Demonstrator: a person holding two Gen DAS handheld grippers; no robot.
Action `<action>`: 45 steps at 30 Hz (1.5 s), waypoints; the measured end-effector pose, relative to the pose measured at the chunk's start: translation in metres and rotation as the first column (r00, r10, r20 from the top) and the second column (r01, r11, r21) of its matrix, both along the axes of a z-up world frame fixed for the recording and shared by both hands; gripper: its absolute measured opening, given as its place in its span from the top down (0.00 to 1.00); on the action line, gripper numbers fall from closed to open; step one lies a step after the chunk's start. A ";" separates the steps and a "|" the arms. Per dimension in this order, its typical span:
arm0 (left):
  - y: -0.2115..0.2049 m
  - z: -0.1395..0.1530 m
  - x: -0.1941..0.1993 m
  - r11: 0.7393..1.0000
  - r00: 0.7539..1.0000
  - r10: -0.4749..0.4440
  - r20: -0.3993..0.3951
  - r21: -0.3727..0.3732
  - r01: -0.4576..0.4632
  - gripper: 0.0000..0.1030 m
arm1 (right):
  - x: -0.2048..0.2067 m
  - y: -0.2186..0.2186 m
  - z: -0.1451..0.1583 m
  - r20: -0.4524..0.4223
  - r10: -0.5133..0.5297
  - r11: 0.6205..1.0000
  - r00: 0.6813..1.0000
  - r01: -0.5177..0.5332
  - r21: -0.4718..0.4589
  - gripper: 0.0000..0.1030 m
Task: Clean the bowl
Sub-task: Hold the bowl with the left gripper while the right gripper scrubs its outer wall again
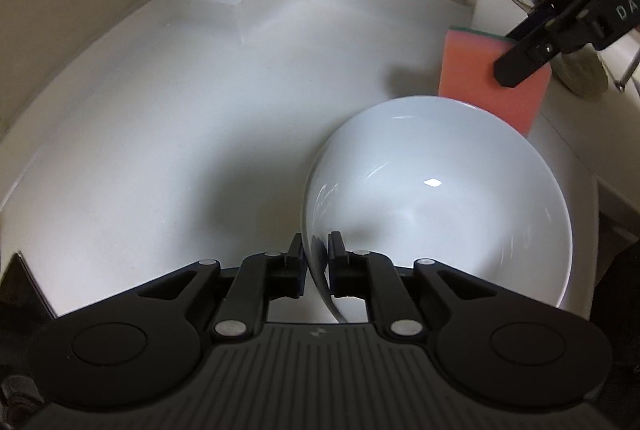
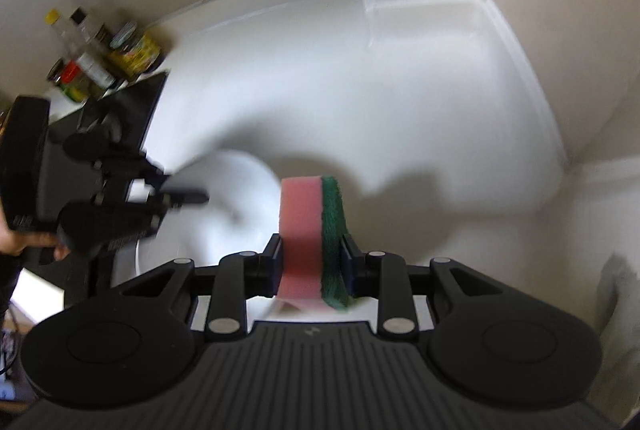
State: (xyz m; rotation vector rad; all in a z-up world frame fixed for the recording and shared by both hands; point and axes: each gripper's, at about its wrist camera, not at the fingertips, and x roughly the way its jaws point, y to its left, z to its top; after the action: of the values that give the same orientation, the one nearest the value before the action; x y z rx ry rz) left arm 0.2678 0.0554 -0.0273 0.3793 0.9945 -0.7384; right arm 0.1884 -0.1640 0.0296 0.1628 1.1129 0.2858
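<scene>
While our left gripper [image 1: 317, 254] pinches the bowl [image 1: 436, 205] rim and the right gripper [image 2: 311, 262] clamps the sponge [image 2: 310, 230], scrubbing has not started.

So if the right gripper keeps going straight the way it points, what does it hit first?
Probably the white bowl: the sponge clamped in the right gripper leads, and the bowl lies just ahead and below. Blur makes the depth uncertain; it could pass the rim and meet the white countertop.
</scene>
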 end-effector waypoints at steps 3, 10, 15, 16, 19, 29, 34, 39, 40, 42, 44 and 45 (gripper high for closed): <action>0.017 0.001 -0.004 0.973 0.972 0.223 -0.068 -0.038 -0.226 0.85 | 0.007 0.011 -0.005 0.004 0.004 1.000 1.000 -0.004 0.008 0.76; 0.026 -0.001 -0.026 0.947 0.948 0.316 -0.051 -0.046 -0.318 0.94 | -0.013 0.002 -0.017 0.009 -0.001 0.999 1.000 0.001 0.048 0.75; 0.009 0.003 -0.015 0.998 1.000 0.015 0.001 0.056 -0.015 0.90 | 0.002 -0.002 -0.012 0.031 0.017 0.999 0.999 -0.018 0.035 0.76; 0.007 0.003 -0.011 0.996 0.998 -0.061 -0.004 0.058 0.061 0.89 | 0.007 -0.002 -0.011 0.041 0.010 0.999 0.999 -0.012 0.036 0.76; 0.012 0.006 0.004 0.999 0.997 -0.052 -0.048 0.014 0.052 0.86 | 0.020 0.001 -0.009 0.067 -0.008 1.000 0.998 0.006 0.022 0.75; 0.029 0.010 -0.036 0.954 0.953 0.301 -0.043 0.001 -0.301 0.92 | 0.008 0.008 -0.010 0.086 -0.054 0.997 0.995 0.049 0.061 0.75; 0.007 0.013 -0.018 0.994 0.999 -0.032 -0.009 0.107 0.033 0.89 | 0.007 0.016 -0.008 0.099 -0.002 1.000 0.995 0.001 0.010 0.76; 0.006 0.017 -0.001 0.994 0.998 -0.011 -0.060 0.104 0.018 0.83 | 0.016 0.020 -0.010 0.129 0.003 1.000 0.992 -0.002 -0.004 0.75; 0.007 0.018 -0.005 0.993 0.997 0.052 -0.050 0.110 -0.046 0.83 | 0.016 0.022 -0.010 0.134 0.012 1.000 0.991 -0.011 -0.011 0.75; 0.009 0.020 -0.018 0.977 0.984 0.177 -0.029 0.129 -0.172 0.83 | 0.015 0.024 -0.010 0.134 0.022 1.000 0.991 -0.021 -0.009 0.76; 0.011 0.020 -0.033 0.953 0.961 0.277 -0.016 0.133 -0.272 0.84 | 0.012 0.024 -0.011 0.132 0.022 1.000 0.991 -0.023 0.006 0.76; 0.011 0.019 -0.038 0.944 0.952 0.307 -0.008 0.128 -0.303 0.85 | 0.011 0.025 -0.011 0.133 0.021 1.000 0.991 -0.022 0.007 0.76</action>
State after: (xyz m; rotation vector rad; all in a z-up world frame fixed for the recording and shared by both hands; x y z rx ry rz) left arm 0.2301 0.0667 -0.0085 0.3139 1.0994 -0.4024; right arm 0.1994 -0.1394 0.0186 0.1373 0.9823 0.3157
